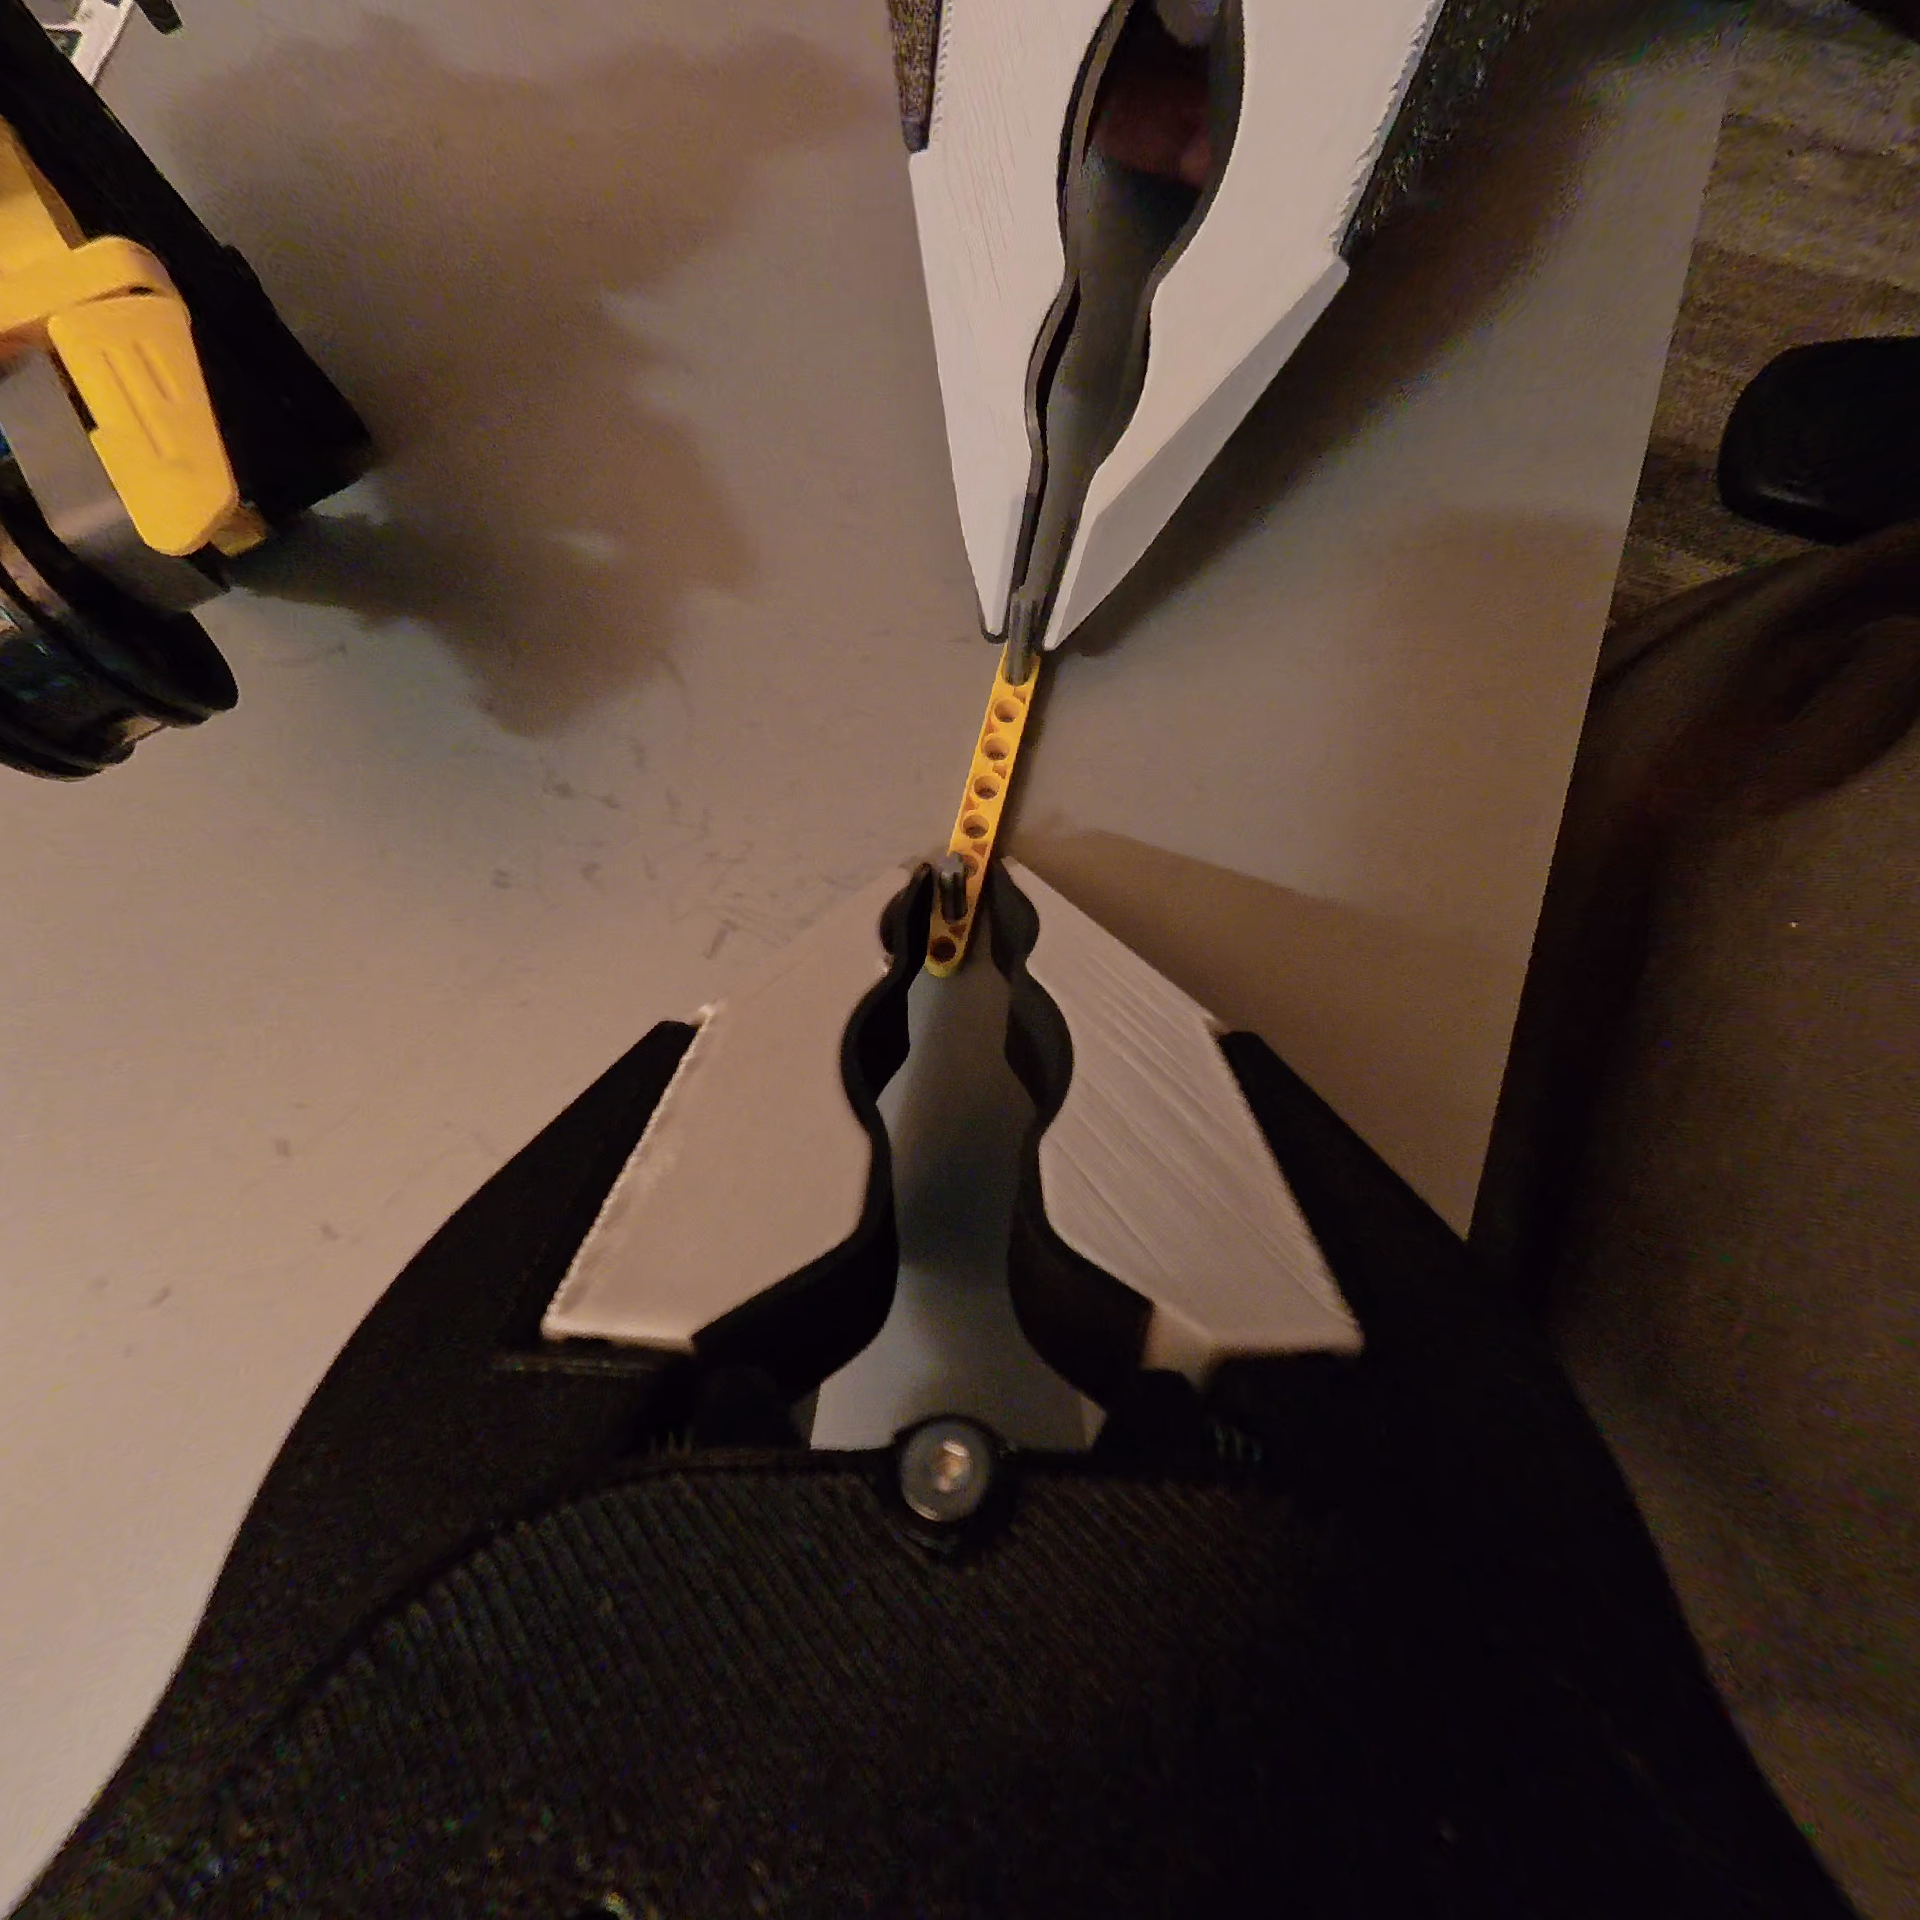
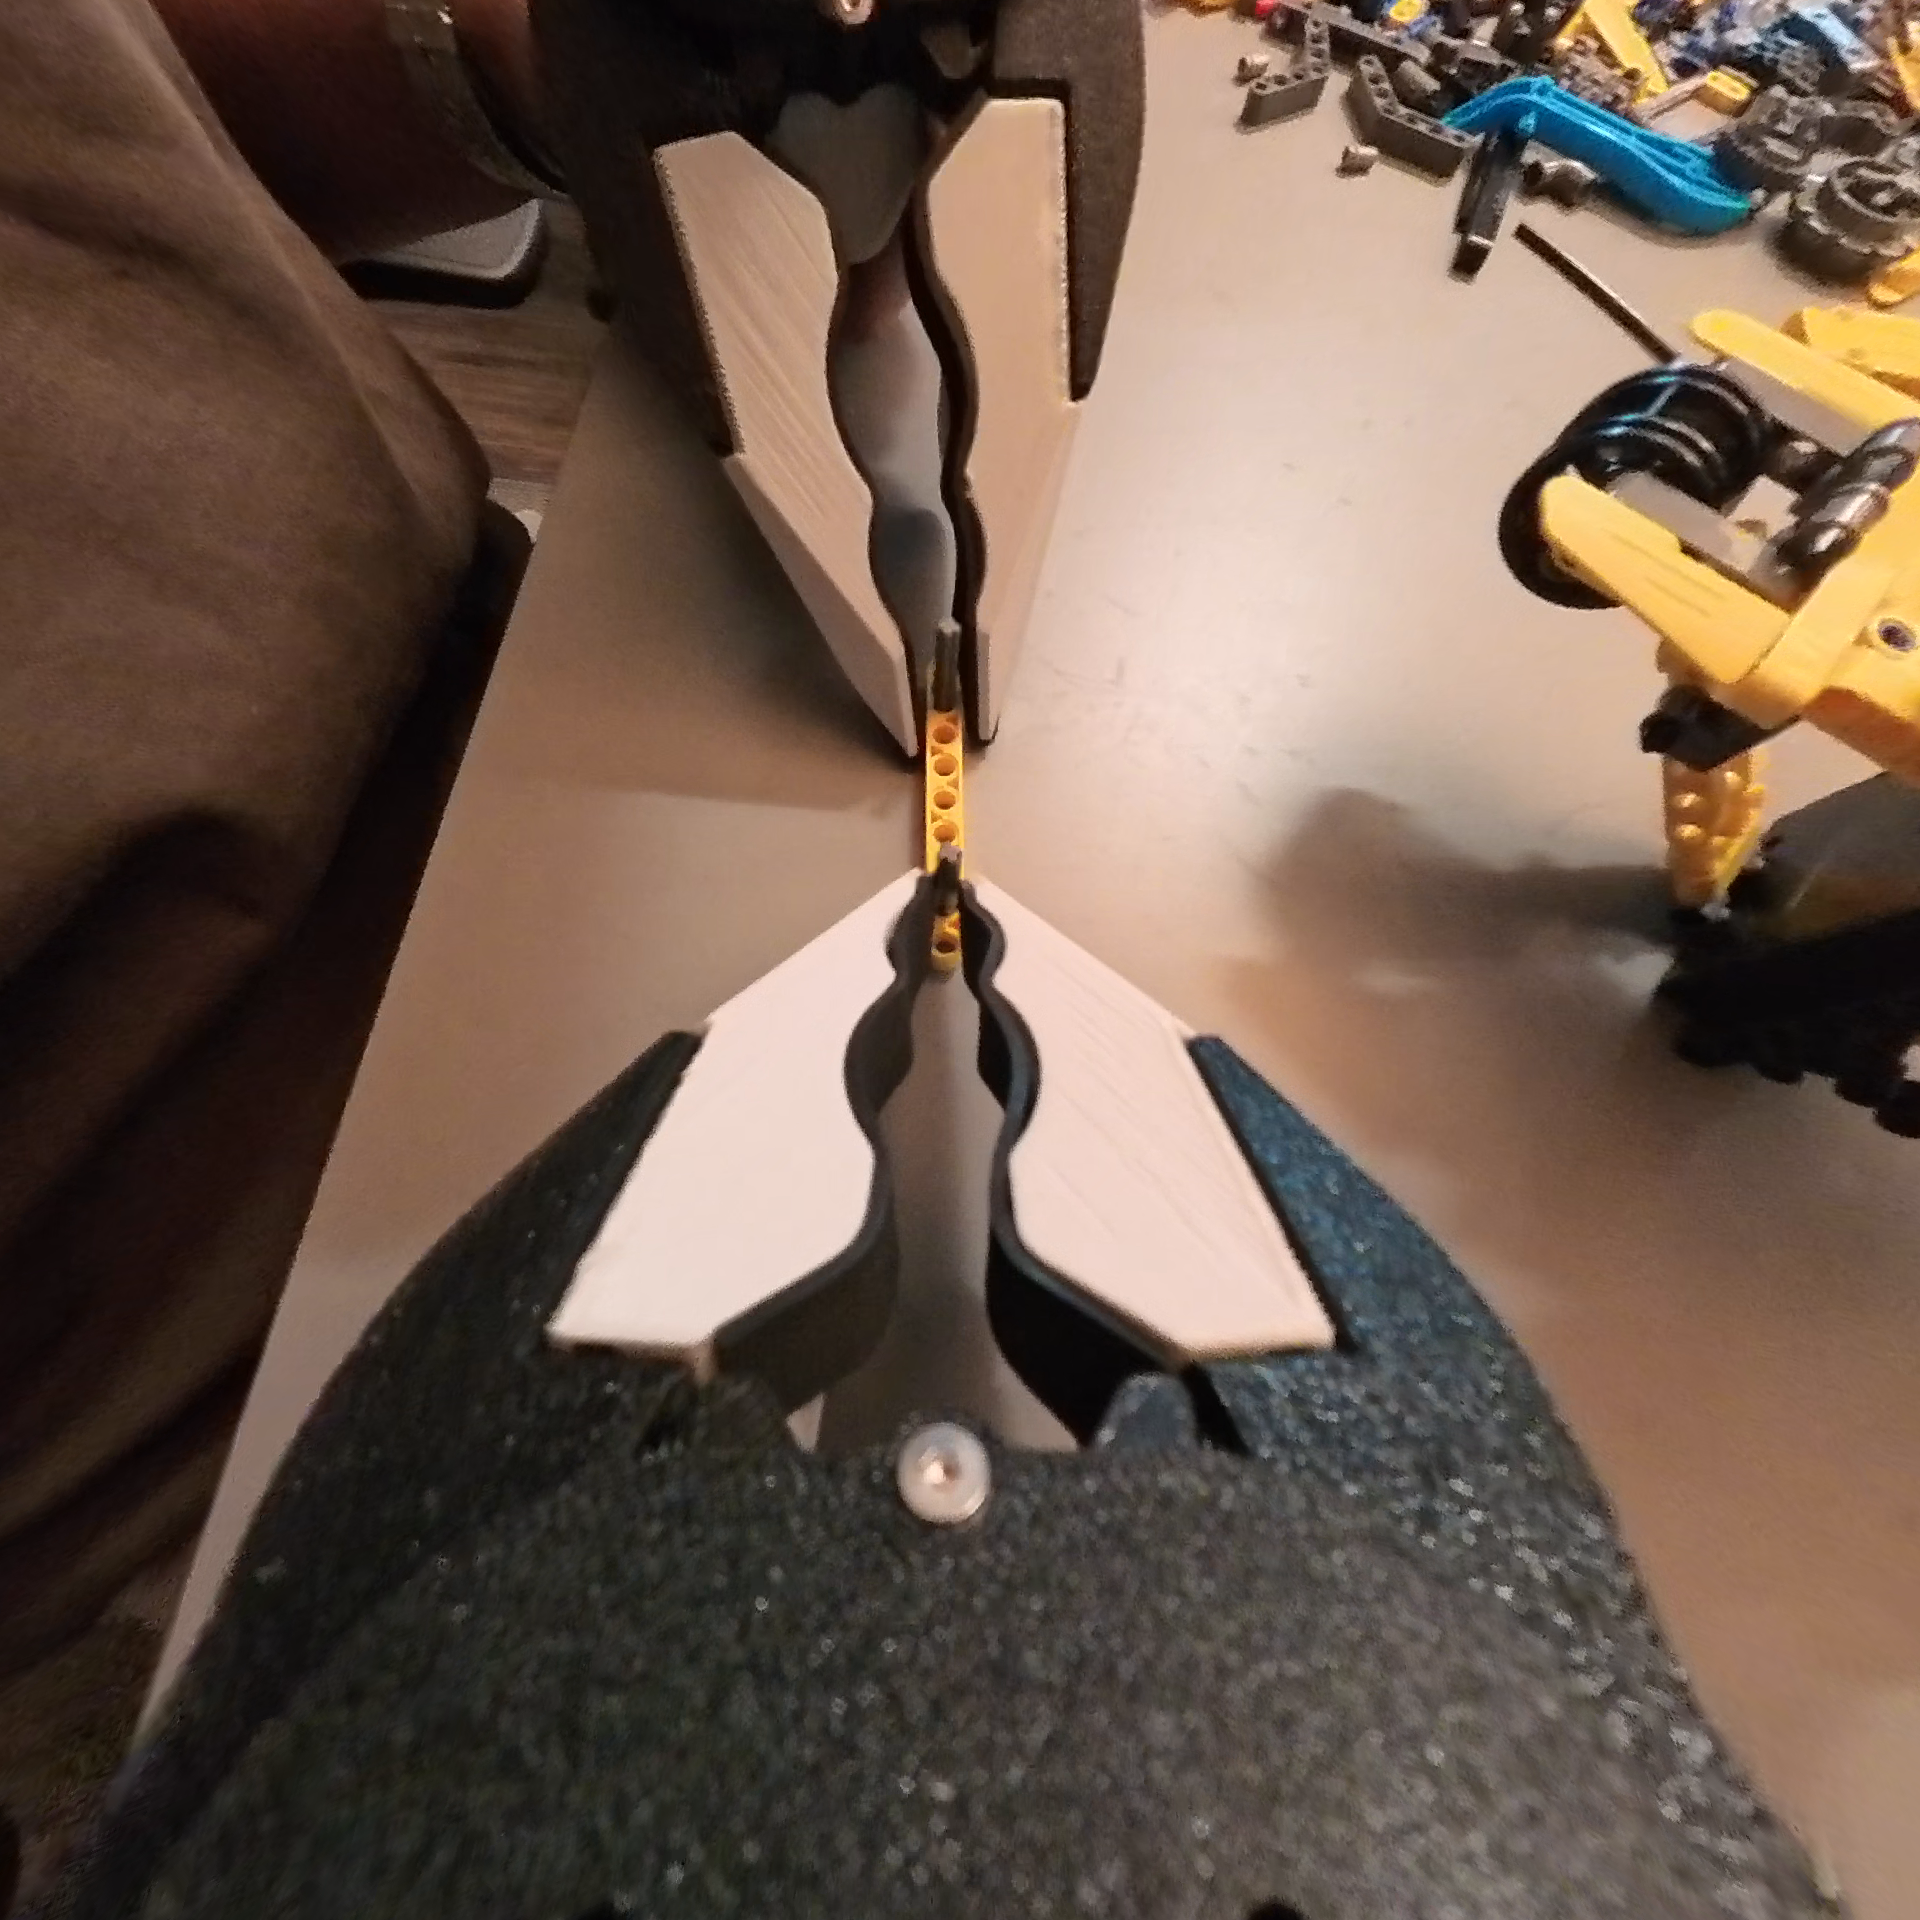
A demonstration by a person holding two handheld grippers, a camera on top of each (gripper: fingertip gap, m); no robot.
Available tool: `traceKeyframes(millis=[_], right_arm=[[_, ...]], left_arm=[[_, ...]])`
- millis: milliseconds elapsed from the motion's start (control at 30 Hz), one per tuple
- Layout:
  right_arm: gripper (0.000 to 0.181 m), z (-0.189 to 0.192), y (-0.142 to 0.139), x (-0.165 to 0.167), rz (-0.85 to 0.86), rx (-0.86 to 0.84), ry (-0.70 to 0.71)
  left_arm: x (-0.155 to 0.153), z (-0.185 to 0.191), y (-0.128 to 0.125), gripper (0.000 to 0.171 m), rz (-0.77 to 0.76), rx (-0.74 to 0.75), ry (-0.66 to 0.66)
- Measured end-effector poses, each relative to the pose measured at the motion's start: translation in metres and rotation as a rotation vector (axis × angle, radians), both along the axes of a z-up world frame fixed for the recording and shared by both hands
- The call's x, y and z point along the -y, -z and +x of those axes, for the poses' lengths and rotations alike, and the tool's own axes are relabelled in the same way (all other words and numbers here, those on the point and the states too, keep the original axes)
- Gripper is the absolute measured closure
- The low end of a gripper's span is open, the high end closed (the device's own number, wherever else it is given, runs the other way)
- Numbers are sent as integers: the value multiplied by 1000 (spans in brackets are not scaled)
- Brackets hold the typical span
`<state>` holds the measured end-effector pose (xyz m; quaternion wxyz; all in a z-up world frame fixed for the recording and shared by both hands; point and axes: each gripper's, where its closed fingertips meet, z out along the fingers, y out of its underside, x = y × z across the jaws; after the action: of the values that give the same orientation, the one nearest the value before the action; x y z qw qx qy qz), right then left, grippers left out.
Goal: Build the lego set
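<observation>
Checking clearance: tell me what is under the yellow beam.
Under the yellow beam, clamped at both ends by the left gripper and right gripper, only bare grey table shows; its underside is hidden.

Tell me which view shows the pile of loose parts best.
The right wrist view: the pile lies at its top right, on the table. The left wrist view does not show it, only the yellow model.

Looks like a hobby or lab workbench for building-toy kits: a plain grey table (image 2: 1195,644), scuffed with use, with a heap of loose black, blue and yellow construction pieces (image 2: 1621,114) at one o'clock and a half-built yellow model (image 2: 1756,623) at three o'clock. Carpeted floor (image 1: 1808,260) lies beyond the table edge.
</observation>
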<state>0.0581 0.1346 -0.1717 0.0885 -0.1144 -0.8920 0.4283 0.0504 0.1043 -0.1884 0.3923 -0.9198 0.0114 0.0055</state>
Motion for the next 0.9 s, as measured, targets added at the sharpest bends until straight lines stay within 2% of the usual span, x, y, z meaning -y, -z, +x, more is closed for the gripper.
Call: traceKeyframes(millis=[400, 900], right_arm=[[178, 0, 0, -2, 7, -13, 149], [178, -1, 0, -2, 9, -13, 179]], left_arm=[[0, 0, 0, 162, 0, -4, 0], [0, 0, 0, 162, 0, -5, 0]])
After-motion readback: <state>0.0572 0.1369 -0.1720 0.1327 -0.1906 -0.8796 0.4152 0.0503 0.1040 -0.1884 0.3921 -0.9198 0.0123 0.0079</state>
